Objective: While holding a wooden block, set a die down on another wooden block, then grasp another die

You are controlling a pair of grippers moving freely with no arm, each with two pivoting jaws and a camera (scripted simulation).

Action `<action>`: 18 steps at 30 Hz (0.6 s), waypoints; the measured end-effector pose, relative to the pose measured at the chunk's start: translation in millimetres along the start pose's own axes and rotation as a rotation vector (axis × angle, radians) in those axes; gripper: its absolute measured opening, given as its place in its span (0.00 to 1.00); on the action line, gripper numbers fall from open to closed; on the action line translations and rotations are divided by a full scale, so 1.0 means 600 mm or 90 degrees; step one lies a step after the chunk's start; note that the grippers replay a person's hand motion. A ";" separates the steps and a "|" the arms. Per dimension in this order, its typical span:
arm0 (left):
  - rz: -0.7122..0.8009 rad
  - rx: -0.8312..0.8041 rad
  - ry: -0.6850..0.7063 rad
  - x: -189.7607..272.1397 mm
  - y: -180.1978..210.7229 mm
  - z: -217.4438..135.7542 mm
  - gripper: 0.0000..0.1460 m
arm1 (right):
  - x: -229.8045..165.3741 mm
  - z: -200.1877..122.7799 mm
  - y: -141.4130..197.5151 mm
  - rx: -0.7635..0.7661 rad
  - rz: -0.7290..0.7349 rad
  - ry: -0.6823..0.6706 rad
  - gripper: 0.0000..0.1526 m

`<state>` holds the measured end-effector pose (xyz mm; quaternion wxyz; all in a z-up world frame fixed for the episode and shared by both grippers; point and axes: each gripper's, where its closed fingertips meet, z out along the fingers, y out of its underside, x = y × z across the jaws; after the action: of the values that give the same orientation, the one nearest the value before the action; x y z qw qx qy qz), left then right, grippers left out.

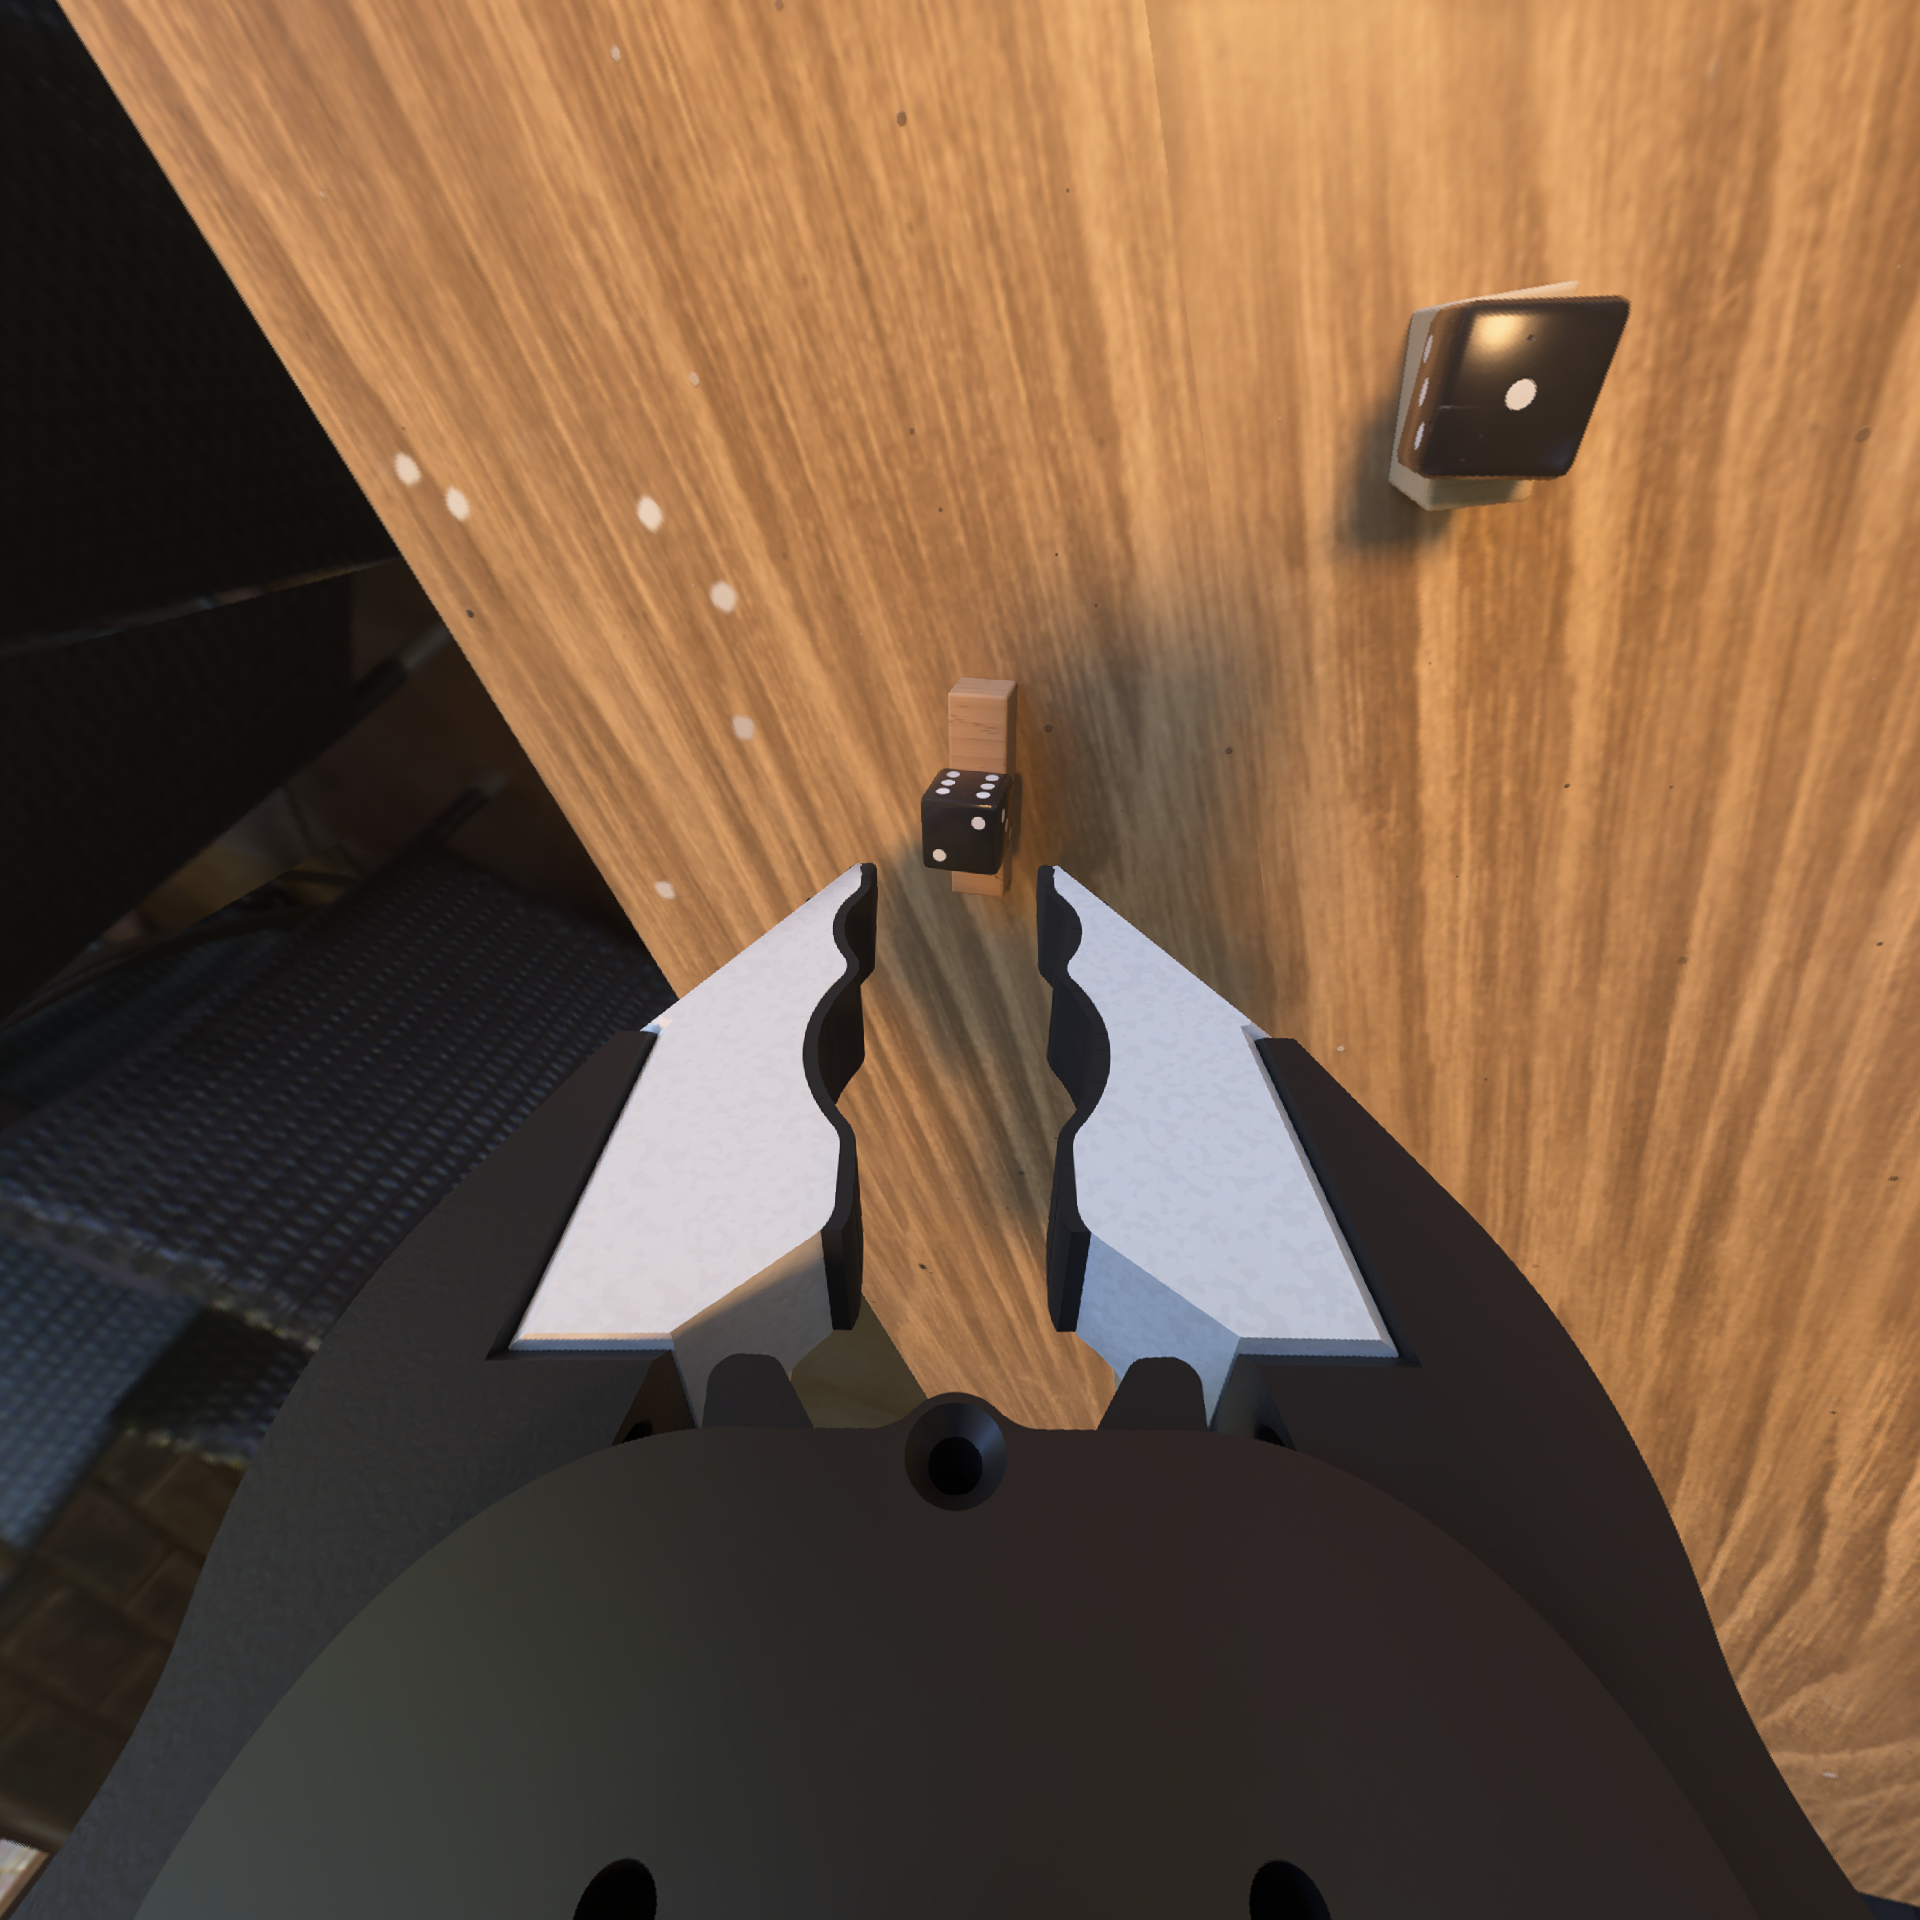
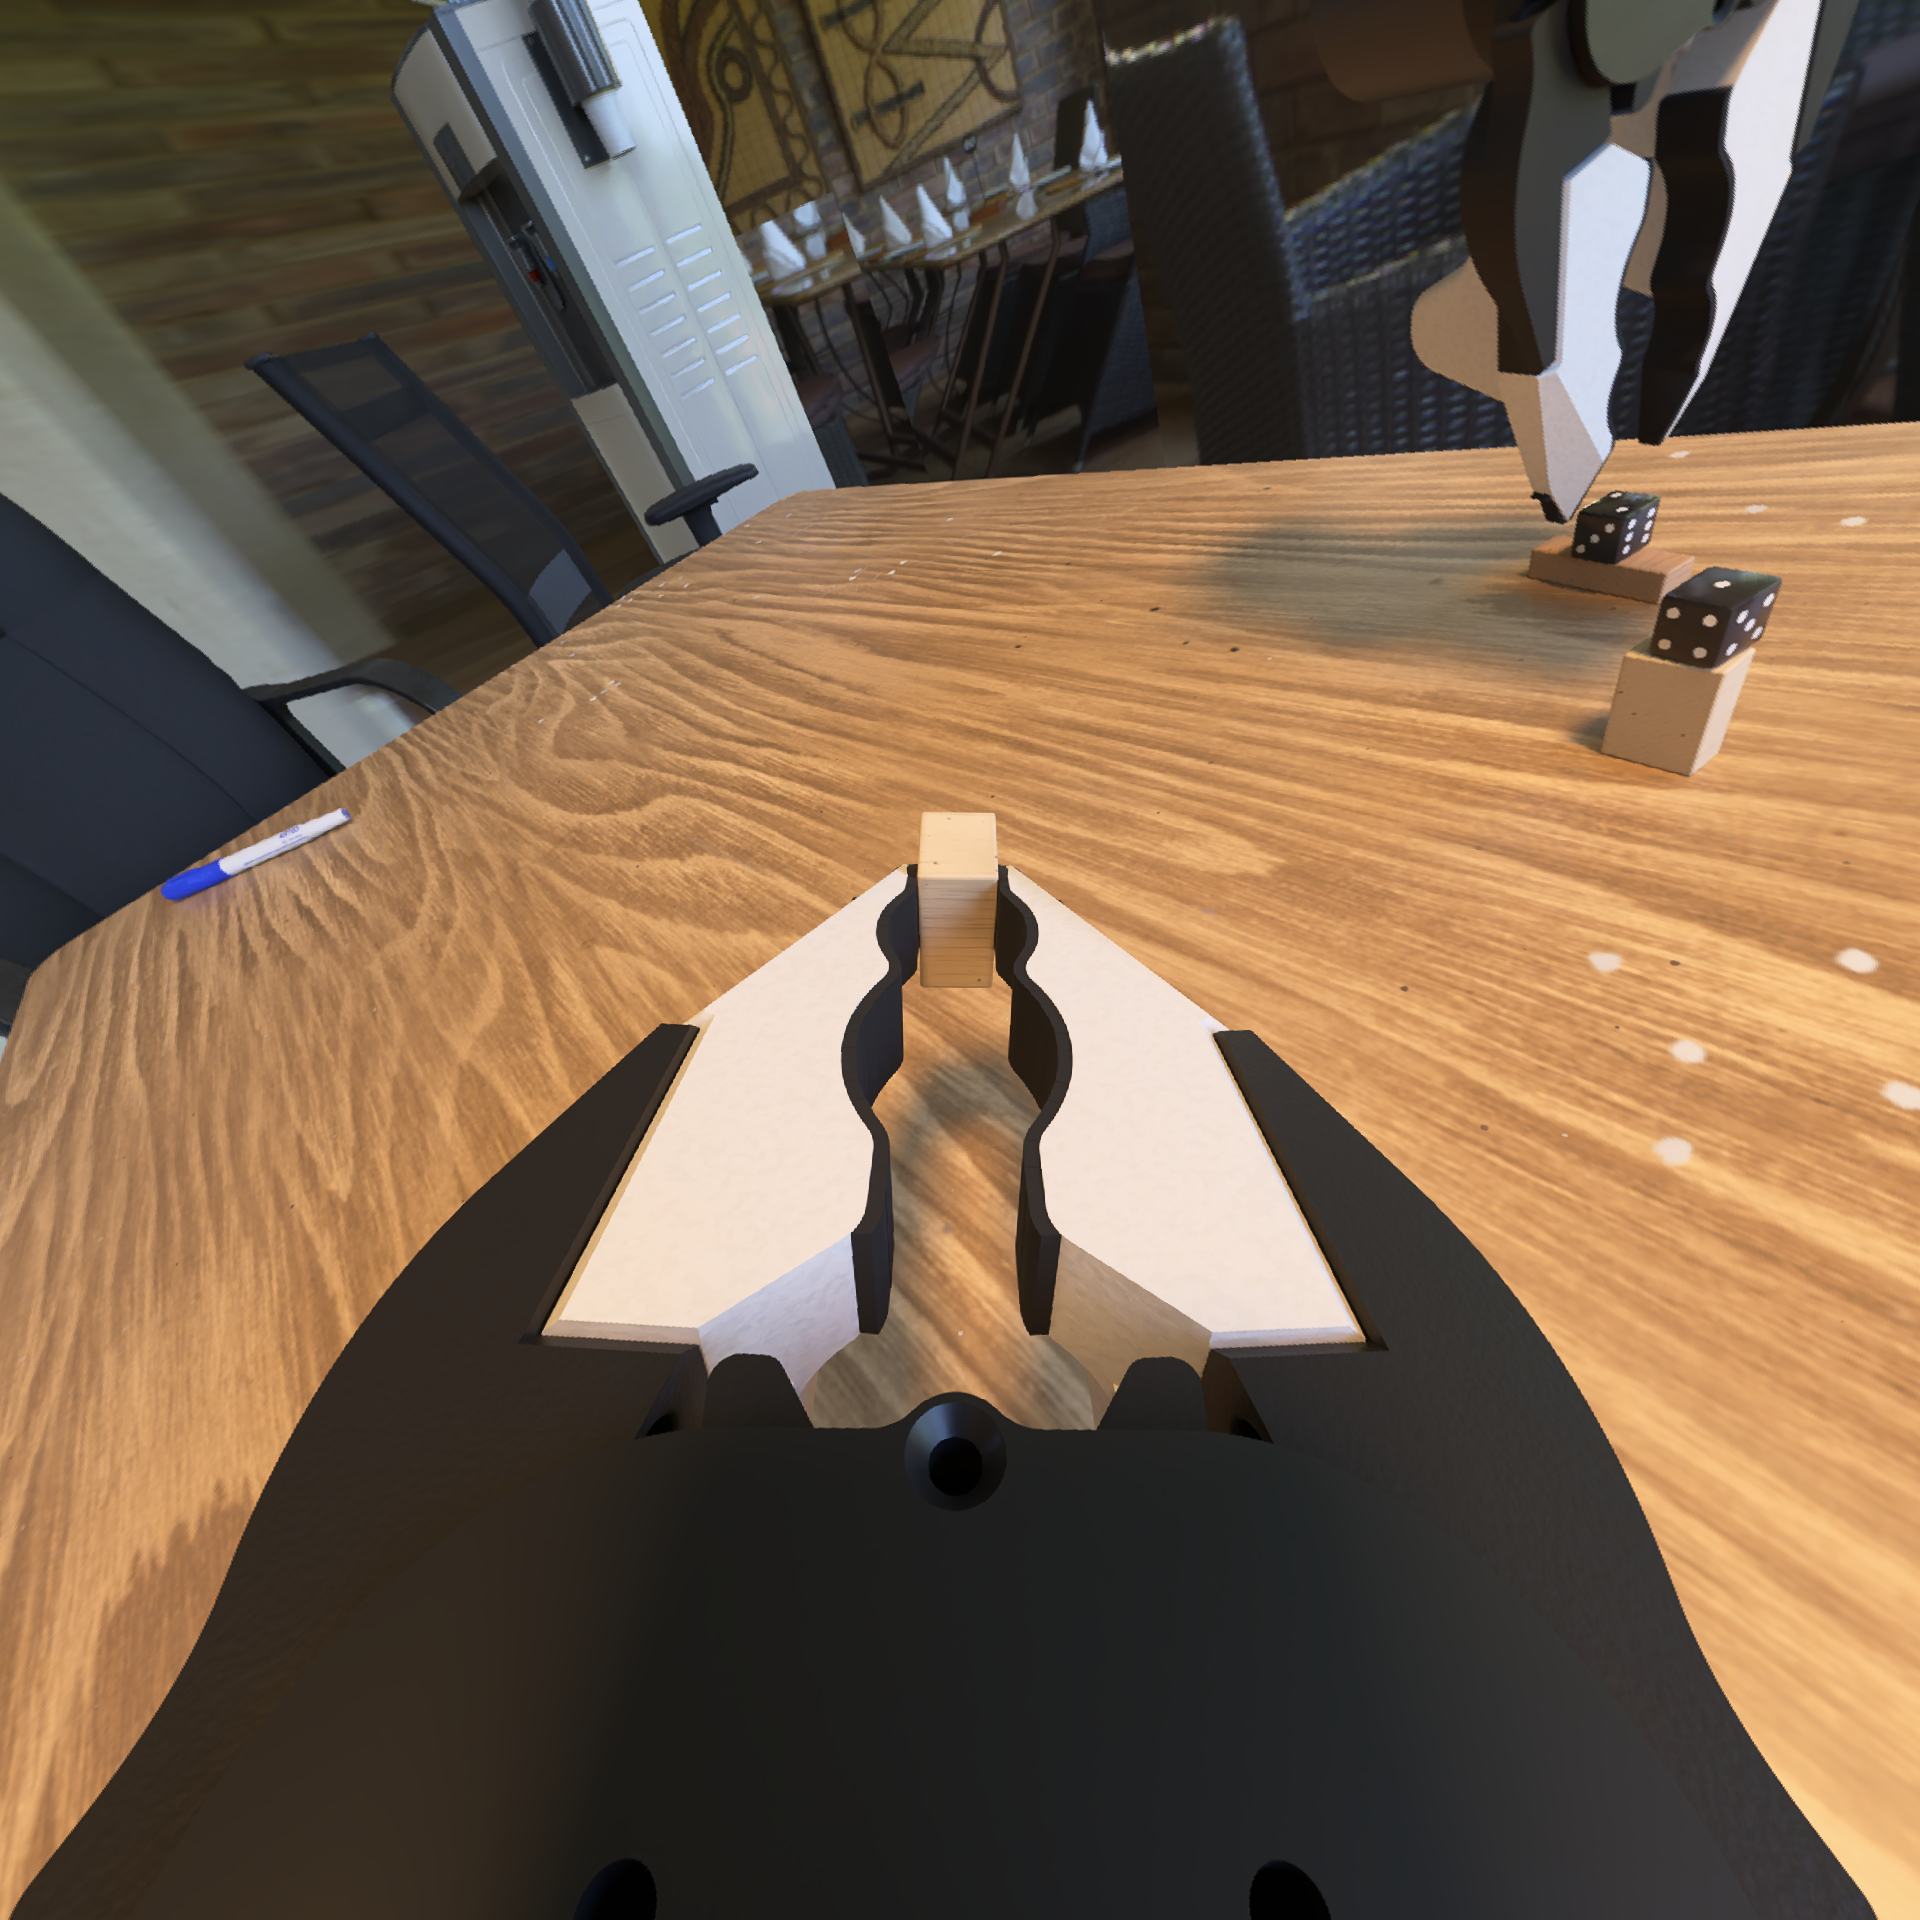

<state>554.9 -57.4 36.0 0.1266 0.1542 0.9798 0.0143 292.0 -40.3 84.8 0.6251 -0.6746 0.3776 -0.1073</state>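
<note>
Right gripper (image 2: 957, 883): fingers clenched on a small pale wooden block (image 2: 957, 899), held above the oak-grain counter (image 2: 623, 1039).
Left gripper (image 1: 957, 883): fingers released, empty, just above a small black die (image 1: 967, 821).
Done: that die sat on a flat tan wooden block (image 1: 981, 717).
Left: grasping the larger black die (image 1: 1512, 387) at two o'clock, atop a pale wooden cube (image 2: 1673, 712).

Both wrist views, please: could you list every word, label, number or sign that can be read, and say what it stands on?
Blue-capped pen on the table: small print on its white barrel, too small to read.
Wall panel behind the table: faint marks, too blurred to read.
Near die and far die: white pips only, no writing.
</note>
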 end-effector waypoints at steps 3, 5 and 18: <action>-0.002 -0.010 0.008 0.002 0.003 0.009 0.19 | -0.003 0.001 0.001 -0.003 -0.008 -0.001 0.08; -0.007 -0.020 0.007 0.000 0.005 0.012 0.18 | -0.003 0.000 0.001 -0.002 -0.004 -0.002 0.08; -0.006 -0.052 0.018 -0.001 0.000 0.019 0.11 | -0.004 0.001 0.003 -0.006 -0.006 -0.004 0.08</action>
<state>558.3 -57.7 25.4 0.1186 0.1438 0.9809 0.0557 290.1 -38.0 84.0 0.6225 -0.6797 0.3730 -0.1065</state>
